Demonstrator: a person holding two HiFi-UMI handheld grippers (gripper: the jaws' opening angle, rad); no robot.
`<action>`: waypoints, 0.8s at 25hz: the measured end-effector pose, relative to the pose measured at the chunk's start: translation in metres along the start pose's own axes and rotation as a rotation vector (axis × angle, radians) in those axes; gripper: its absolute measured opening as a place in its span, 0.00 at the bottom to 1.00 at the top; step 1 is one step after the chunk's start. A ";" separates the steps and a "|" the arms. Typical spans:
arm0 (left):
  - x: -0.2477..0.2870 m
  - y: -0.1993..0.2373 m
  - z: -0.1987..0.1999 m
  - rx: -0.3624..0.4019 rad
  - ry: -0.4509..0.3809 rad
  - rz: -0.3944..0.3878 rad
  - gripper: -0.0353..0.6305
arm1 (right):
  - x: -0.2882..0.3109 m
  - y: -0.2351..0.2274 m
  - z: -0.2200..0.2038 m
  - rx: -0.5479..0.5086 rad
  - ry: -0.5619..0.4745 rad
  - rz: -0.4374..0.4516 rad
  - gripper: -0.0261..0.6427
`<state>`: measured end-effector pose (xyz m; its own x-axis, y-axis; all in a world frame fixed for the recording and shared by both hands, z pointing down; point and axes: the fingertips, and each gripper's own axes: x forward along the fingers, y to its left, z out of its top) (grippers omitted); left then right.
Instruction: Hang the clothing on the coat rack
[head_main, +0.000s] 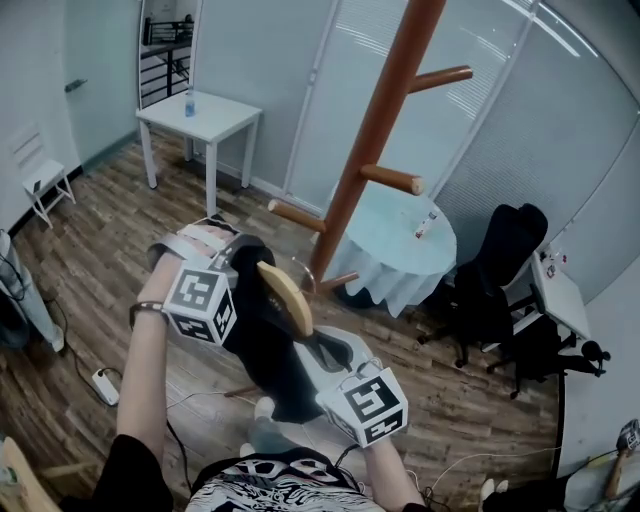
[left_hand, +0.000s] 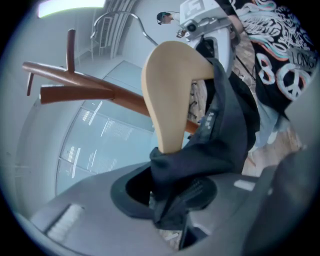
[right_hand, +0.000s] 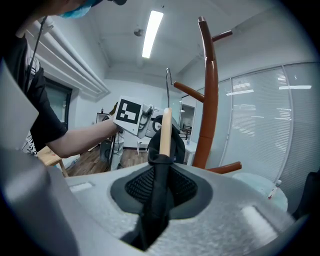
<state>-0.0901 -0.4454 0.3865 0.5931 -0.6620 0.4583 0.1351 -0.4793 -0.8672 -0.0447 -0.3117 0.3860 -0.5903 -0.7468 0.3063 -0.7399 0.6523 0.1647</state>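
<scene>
The coat rack (head_main: 375, 120) stands straight ahead on the wooden floor (head_main: 100, 250): a brown pole with short pegs sticking out at several heights. One peg (head_main: 297, 215) reaches left toward the person, and another (head_main: 392, 180) points right. Just behind the pole is a round table (head_main: 400, 250) under a pale cloth, with a wall of blinds behind it. A black office chair (head_main: 495, 270) crowds the right side. To the left the floor is more open, back to a white square table (head_main: 200, 115) with a small bottle (head_main: 190, 103) on it. A power strip (head_main: 105, 385) lies on the boards near the person's left arm.

The clothing (head_main: 270, 360) is a dark, limp garment draped over a pale wooden hanger (head_main: 287, 297). It is held in the air between the two grippers, near the pole but apart from it. The hanger's metal hook (right_hand: 168, 80) stands up toward the rack.

The left gripper (head_main: 240, 275) is clenched on one end of the hanger, with dark cloth bunched between its jaws. The right gripper (head_main: 330, 352) is clamped on the other end, and a fold of the same cloth runs down through its jaws.
</scene>
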 end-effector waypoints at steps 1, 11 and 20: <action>0.006 0.003 0.001 0.002 -0.004 -0.010 0.20 | 0.001 -0.005 0.000 0.004 0.006 -0.003 0.14; 0.050 0.019 0.009 0.037 -0.072 -0.087 0.20 | 0.007 -0.040 0.000 0.070 0.029 -0.054 0.15; 0.075 0.040 0.015 0.068 -0.095 -0.136 0.21 | 0.013 -0.066 0.005 0.129 0.012 -0.054 0.15</action>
<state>-0.0280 -0.5053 0.3828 0.6374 -0.5350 0.5545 0.2707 -0.5183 -0.8113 -0.0048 -0.3650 0.3739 -0.5456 -0.7781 0.3112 -0.8060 0.5889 0.0592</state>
